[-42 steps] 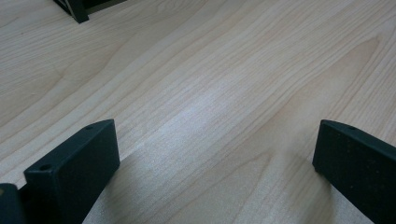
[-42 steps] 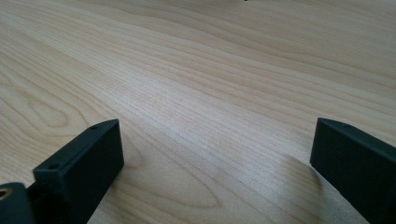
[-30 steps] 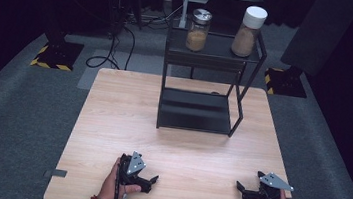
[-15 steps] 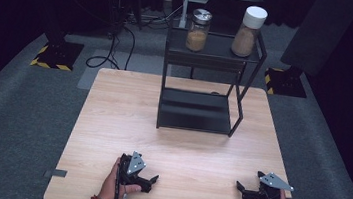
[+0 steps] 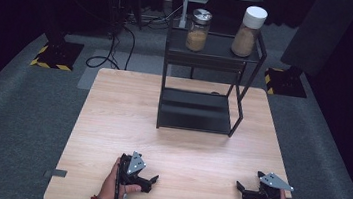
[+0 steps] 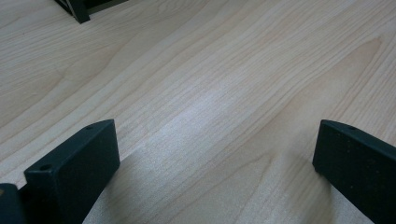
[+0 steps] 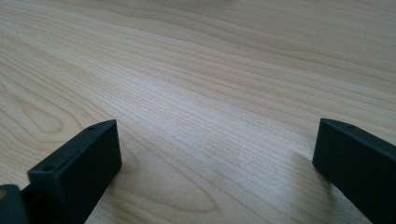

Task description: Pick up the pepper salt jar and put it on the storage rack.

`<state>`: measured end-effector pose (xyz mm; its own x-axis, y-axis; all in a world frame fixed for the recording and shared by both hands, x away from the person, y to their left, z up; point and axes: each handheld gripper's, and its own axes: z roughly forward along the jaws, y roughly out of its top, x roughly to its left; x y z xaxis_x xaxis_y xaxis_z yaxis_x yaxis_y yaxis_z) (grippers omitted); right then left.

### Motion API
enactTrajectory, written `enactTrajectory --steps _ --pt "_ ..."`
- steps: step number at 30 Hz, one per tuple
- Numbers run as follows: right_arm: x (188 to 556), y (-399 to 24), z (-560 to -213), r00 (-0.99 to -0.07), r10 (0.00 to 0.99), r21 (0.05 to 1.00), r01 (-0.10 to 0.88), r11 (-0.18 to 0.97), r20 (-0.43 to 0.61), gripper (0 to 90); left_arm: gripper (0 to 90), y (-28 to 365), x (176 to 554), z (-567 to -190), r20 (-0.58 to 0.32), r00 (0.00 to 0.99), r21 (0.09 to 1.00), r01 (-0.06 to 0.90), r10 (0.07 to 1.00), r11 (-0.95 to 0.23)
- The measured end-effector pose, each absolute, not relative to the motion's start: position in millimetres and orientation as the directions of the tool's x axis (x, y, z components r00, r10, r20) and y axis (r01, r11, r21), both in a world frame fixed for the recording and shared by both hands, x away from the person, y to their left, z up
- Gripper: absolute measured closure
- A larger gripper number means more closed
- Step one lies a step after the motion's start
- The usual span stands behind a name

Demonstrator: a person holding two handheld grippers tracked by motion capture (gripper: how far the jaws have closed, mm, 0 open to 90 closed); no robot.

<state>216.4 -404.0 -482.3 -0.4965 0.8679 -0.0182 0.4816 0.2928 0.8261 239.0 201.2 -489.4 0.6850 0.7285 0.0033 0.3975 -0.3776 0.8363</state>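
looks like a lab/recording studio: black curtains all round, grey carpet floor (image 5: 22, 112), stand bases with yellow-black hazard tape (image 5: 53, 60), loose cables (image 5: 115, 47), a lone wooden table (image 5: 111, 122) with a black metal rack (image 5: 209, 58).

1. The left tool (image 5: 154, 180) is black with a grey three-cornered plate on top. It rests on the pale wooden worktop (image 5: 194, 147) near the front edge, jaws wide apart.
2. The right tool (image 5: 240, 187) looks the same. It lies near the front right corner, jaws spread over bare wood.
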Motion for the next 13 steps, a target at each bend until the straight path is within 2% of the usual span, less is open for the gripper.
enactTrajectory --steps 13 --pt "215.6 -403.3 -482.2 -0.491 0.871 0.826 0.484 0.290 -0.018 0.7 0.4 201.1 239.0 -489.4 0.003 0.684 0.836 0.398 0.729 -0.377"
